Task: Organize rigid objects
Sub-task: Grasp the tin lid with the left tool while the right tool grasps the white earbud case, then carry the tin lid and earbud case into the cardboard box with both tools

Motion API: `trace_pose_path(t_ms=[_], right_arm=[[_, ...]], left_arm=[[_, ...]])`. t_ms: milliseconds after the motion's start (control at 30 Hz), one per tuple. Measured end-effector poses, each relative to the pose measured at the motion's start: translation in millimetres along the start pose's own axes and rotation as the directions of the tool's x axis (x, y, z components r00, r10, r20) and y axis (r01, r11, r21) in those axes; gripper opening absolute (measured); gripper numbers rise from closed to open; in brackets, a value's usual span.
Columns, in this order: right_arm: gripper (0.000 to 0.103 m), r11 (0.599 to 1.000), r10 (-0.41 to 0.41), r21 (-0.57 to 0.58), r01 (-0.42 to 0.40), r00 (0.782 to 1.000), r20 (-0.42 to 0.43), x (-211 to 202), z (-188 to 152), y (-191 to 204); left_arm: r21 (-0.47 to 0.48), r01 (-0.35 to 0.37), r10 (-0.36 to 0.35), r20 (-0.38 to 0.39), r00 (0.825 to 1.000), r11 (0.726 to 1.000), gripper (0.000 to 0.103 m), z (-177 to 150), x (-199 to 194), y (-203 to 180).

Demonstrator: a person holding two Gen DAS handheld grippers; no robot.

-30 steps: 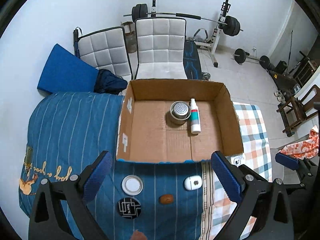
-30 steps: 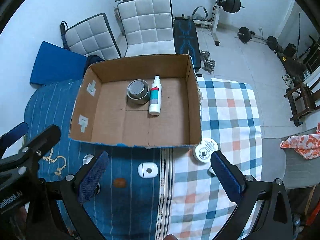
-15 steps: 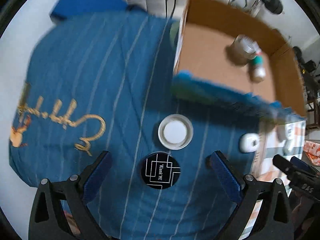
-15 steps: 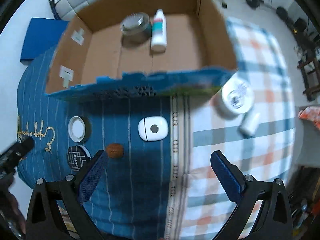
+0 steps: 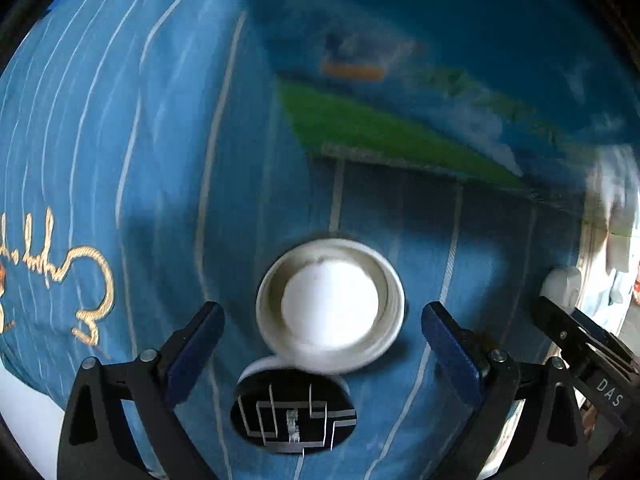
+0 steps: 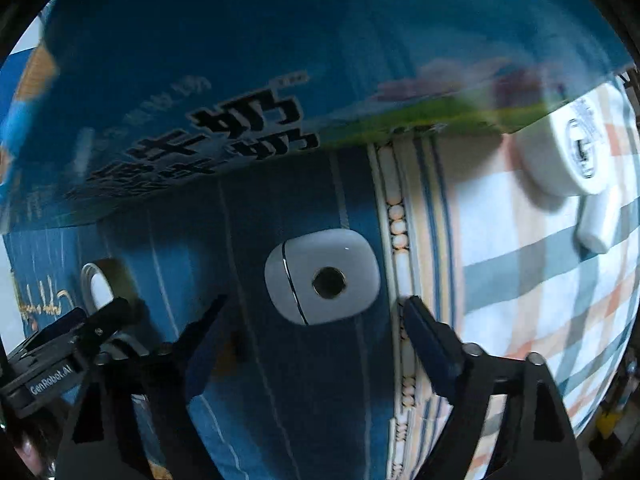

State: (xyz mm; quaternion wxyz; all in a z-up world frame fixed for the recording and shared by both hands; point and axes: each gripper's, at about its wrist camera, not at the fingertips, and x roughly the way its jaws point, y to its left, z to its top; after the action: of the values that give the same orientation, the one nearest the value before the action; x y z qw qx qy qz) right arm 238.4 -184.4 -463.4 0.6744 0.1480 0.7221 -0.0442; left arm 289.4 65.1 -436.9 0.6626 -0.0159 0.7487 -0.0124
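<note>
Both grippers have dropped low over the bed since a second ago, so the box interior that filled their views is gone and only its printed blue outer wall (image 6: 192,92) looms above. Left gripper (image 5: 322,316) hangs with jaws wide on either side of the white jar lid (image 5: 330,306), which lies inside-up on the blue striped bedspread (image 5: 100,128), overlapping the black round tin (image 5: 294,416) nearer the camera. Spread like that, it looks set to pinch the lid's rim. Right gripper (image 6: 316,312) has its jaws equally wide, flanking the white rounded case (image 6: 322,276) just left of the blanket's beaded seam. Further right, a white tub (image 6: 568,148) and a small white bottle (image 6: 598,222) wait on the checked cloth (image 6: 520,264).
</note>
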Motion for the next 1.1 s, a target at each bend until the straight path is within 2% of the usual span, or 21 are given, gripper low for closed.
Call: trace_pose_path(t_ms=[33,100,233,400,600,700,833,967,1100], right_arm=[[0.075,1.000,0.001,0.004,-0.001,1.000,0.000,3,0,1],[0.060,1.000,-0.027,0.008,0.027,0.999,0.018,5,-2,2],[0.059,0.999,-0.031,0.008,0.031,1.000,0.005,5,-7,-2],[0.059,0.998,-0.051,0.038,0.052,0.998,-0.026,4,-27,-31],[0.059,0.997,-0.063,0.045,0.065,0.997,-0.053,6,-56,-59],[0.060,0.997,-0.073,0.023,0.075,0.996,-0.058,8,-57,-57],[0.060,0.995,-0.094,0.010,0.096,0.993,-0.073,14,-63,-58],[0.059,0.993,-0.117,0.003,0.117,0.991,-0.061,16,-64,-43],[0.058,0.993,-0.114,-0.019,0.113,0.991,-0.063,13,-65,-37]], left_arm=[[0.007,-0.001,0.001,0.002,1.000,1.000,0.084,1,4,-2],[0.010,-0.016,0.016,0.018,1.000,1.000,0.062,2,7,-3],[0.005,-0.012,0.012,0.026,1.000,1.000,0.062,-2,7,-6],[0.006,-0.004,0.003,0.052,0.999,1.000,0.062,-17,-3,-11],[0.065,0.011,-0.014,0.042,0.999,0.998,0.062,-47,-3,-39],[0.079,-0.002,0.001,0.015,1.000,0.997,0.063,-52,10,-48],[0.089,-0.019,0.018,0.019,1.000,0.996,0.062,-56,16,-55],[0.083,-0.019,0.017,0.026,1.000,0.996,0.062,-50,13,-59],[0.073,-0.019,0.014,0.064,0.998,0.997,0.062,-59,-13,-67]])
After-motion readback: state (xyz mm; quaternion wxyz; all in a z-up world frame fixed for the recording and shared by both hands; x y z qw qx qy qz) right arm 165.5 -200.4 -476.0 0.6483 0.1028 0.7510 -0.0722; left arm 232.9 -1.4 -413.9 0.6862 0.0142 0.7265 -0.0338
